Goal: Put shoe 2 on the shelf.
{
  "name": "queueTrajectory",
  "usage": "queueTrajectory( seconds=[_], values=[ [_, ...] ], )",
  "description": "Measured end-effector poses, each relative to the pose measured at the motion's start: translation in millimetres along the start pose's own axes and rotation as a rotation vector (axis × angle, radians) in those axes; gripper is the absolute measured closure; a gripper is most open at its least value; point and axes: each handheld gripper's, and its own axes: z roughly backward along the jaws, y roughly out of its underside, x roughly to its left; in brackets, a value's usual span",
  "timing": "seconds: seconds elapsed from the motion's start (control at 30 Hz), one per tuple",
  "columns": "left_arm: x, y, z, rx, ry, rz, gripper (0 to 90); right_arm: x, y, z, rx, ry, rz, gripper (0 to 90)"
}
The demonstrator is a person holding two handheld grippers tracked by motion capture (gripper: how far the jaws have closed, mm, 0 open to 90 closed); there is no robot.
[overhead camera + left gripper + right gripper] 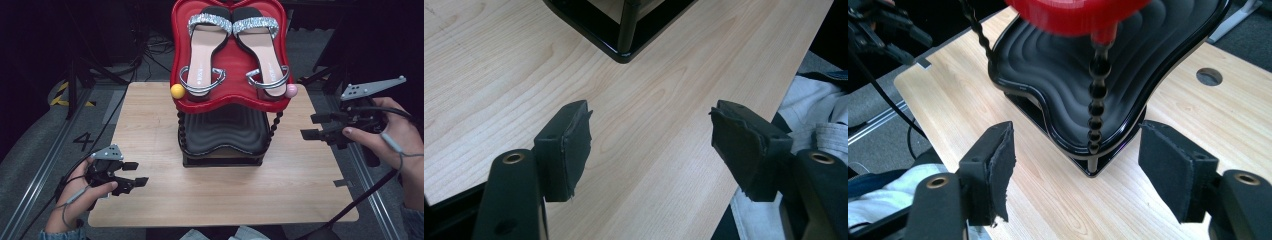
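Two-tier shoe stand on the desk, both hand-held grippers empty and clear of it.

A pair of sandals (232,47) with glittery straps lies side by side on the red upper tray (180,35) of the stand; the black lower tray (222,132) beneath it carries nothing. A yellow ball (177,91) and a pink ball (291,90) sit at the red tray's front corners. The stand occupies the middle of the desk (150,130), towards its far edge. The left hand-held gripper (141,174) sits low over the near left corner of the desk, jaws wide, nothing between them. The right hand-held gripper (311,126) is held at the desk's right edge, beside the stand and apart from it, jaws wide and empty, pointing at the lower tray.
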Motion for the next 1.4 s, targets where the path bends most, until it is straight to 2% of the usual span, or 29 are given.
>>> queueTrajectory(
  seconds=[0.2, 0.27, 0.3, 0.47, 0.57, 0.6, 0.93, 1.0, 1.07, 1.1, 1.4],
  values=[
    [-0.3, 1.2, 1.0, 0.005, 0.003, 0.007, 32.6, -1.6, 19.0, -16.0, 0.006, -0.049, 0.026, 30.8],
    [0.4, 0.7, 0.1, 0.007, 0.005, -0.002, 32.5, -1.4, 26.5, -23.0, 0.020, -0.068, 0.036, 30.7],
    [-0.3, 0.7, -0.3, 0.005, 0.006, 0.009, 32.6, -1.6, 30.5, -27.3, 0.024, -0.072, 0.042, 30.6],
    [0.6, -1.3, -2.0, 0.009, 0.005, -0.011, 32.5, -2.6, 45.1, -43.8, 0.040, -0.092, 0.037, 29.9],
    [0.9, -2.0, -3.1, 0.008, 0.008, -0.006, 32.5, -2.8, 51.2, -51.2, 0.047, -0.095, 0.040, 29.9],
    [1.2, -2.5, -4.4, 0.010, 0.010, -0.003, 32.5, -3.2, 58.8, -60.2, 0.059, -0.099, 0.037, 29.9],
    [2.9, -7.7, -10.2, 0.025, 0.011, -0.009, 32.1, -9.8, 88.5, -90.9, 0.099, -0.083, 0.009, 29.9],
    [4.1, -9.4, -11.2, 0.028, 0.012, -0.017, 32.0, -11.5, 99.0, -100.4, 0.120, -0.069, 0.005, 29.9],
    [4.1, -10.5, -12.6, 0.027, 0.014, -0.012, 32.0, -12.1, 101.5, -102.9, 0.124, -0.064, 0.008, 29.9],
    [4.6, -11.8, -14.0, 0.031, 0.017, -0.017, 32.0, -14.1, 109.4, -109.8, 0.138, -0.052, 0.003, 29.9],
    [6.0, -13.8, -15.4, 0.031, 0.020, -0.025, 31.7, -20.2, 131.6, -127.6, 0.161, -0.062, -0.038, 29.4]
  ],
)
